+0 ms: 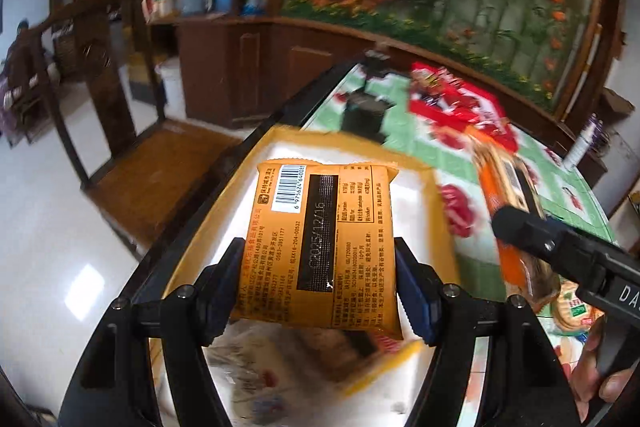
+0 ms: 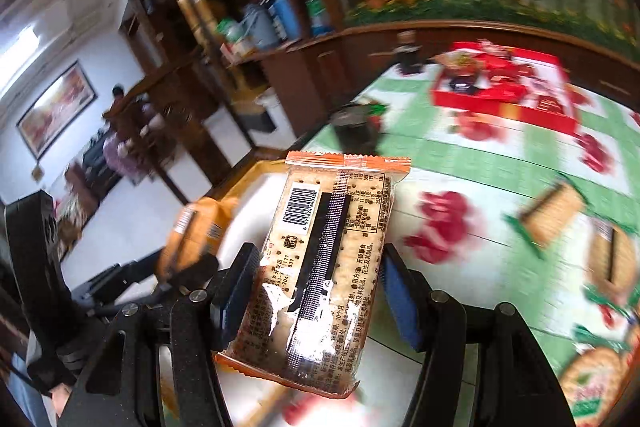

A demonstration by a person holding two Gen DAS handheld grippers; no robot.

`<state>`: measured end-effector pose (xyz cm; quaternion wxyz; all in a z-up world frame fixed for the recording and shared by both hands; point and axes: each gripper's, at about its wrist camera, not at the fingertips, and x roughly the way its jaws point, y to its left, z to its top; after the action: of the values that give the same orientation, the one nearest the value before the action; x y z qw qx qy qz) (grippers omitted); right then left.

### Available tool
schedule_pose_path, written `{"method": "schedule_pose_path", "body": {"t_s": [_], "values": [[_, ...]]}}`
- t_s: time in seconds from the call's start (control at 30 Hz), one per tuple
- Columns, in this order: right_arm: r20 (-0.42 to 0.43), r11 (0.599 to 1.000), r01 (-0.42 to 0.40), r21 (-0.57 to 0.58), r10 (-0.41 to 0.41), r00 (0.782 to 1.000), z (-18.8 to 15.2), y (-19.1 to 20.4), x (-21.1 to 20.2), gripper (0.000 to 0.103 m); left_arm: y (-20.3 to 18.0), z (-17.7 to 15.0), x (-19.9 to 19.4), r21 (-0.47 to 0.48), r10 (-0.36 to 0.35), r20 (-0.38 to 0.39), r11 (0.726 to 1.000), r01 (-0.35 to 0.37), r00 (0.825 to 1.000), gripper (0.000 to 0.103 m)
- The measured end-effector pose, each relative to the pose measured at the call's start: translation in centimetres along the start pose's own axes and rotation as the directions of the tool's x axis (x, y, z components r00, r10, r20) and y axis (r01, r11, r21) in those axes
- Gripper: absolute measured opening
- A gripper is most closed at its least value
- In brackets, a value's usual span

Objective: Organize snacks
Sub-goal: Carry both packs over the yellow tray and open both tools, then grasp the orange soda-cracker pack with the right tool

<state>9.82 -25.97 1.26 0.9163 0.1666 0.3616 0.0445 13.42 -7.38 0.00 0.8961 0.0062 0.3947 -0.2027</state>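
Note:
My left gripper [image 1: 320, 279] is shut on an orange snack packet [image 1: 324, 239], back side up, held above a white box with a yellow rim [image 1: 280, 141] at the table's left edge. My right gripper [image 2: 316, 291] is shut on a clear cracker packet with orange ends [image 2: 324, 259], held over the table next to the same box [image 2: 256, 167]. The right gripper and its cracker packet [image 1: 504, 187] show at the right in the left wrist view. The left gripper's orange packet [image 2: 196, 231] shows at the left in the right wrist view. More wrapped snacks [image 1: 304, 351] lie inside the box, blurred.
A red box of snacks [image 2: 516, 87] stands far on the green floral tablecloth [image 2: 480, 155]. Loose cracker packets [image 2: 552, 211] lie at the right. A black object [image 2: 356, 127] sits near the table's far left edge. Wooden cabinets [image 1: 256, 67] and a chair [image 1: 120, 131] stand beyond.

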Motion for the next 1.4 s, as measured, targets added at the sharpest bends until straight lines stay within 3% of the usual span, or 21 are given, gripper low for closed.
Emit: {"method": "schedule_pose_path", "body": {"t_s": [0.3, 0.57, 0.77, 0.87, 1.07, 1.2, 1.3, 1.33, 1.37, 1.4], "values": [[-0.135, 1.0, 0.008, -0.01, -0.009, 0.991, 2.4, 2.8, 8.6, 0.066, 2.5, -1.1, 2.0, -0.044, 0.005, -0.066, 0.999, -0.008, 0.998, 0.07], [-0.19, 0.998, 0.02, 0.052, -0.01, 0.982, 1.5, 1.1, 11.1, 0.067, 2.3, -1.2, 2.0, -0.042, 0.017, -0.059, 0.999, -0.02, 0.998, 0.07], [-0.135, 0.995, -0.039, 0.09, 0.051, 0.99, 1.5, 0.4, 8.9, 0.068, 2.0, -1.4, 1.6, -0.028, 0.038, -0.049, 0.999, -0.04, 0.998, 0.07], [-0.077, 0.994, -0.064, 0.087, 0.071, 0.994, 1.2, 0.2, 6.1, 0.068, 1.5, -1.5, 0.6, -0.034, 0.012, -0.027, 0.999, -0.013, 1.0, 0.07], [-0.015, 0.992, -0.083, 0.098, 0.085, 0.996, -0.6, -2.8, -0.1, 0.068, -3.3, -1.7, -2.4, 0.044, -0.045, 0.043, 0.998, 0.043, 0.998, 0.07], [0.05, 0.989, -0.028, 0.146, 0.021, 0.999, -3.0, -7.6, -4.9, 0.068, -8.3, -2.6, -3.4, 0.12, -0.14, 0.042, 0.984, 0.134, 0.989, 0.071], [0.114, 0.967, 0.098, 0.234, -0.128, 0.985, -5.0, -12.3, -8.9, 0.068, -12.9, -4.3, -3.2, 0.184, -0.208, 0.01, 0.962, 0.203, 0.978, 0.072], [0.12, 0.95, 0.16, 0.269, -0.198, 0.973, -5.4, -13.8, -10.1, 0.068, -14.0, -4.9, -3.1, 0.204, -0.226, 0.001, 0.954, 0.221, 0.974, 0.072], [0.12, 0.908, 0.27, 0.321, -0.321, 0.939, -6.0, -15.8, -11.6, 0.068, -15.5, -5.7, -2.8, 0.229, -0.242, -0.011, 0.944, 0.238, 0.97, 0.072], [0.123, 0.873, 0.331, 0.359, -0.396, 0.91, -6.4, -17.0, -12.6, 0.068, -17.1, -6.5, -2.4, 0.261, -0.247, -0.032, 0.933, 0.247, 0.968, 0.072]]}}
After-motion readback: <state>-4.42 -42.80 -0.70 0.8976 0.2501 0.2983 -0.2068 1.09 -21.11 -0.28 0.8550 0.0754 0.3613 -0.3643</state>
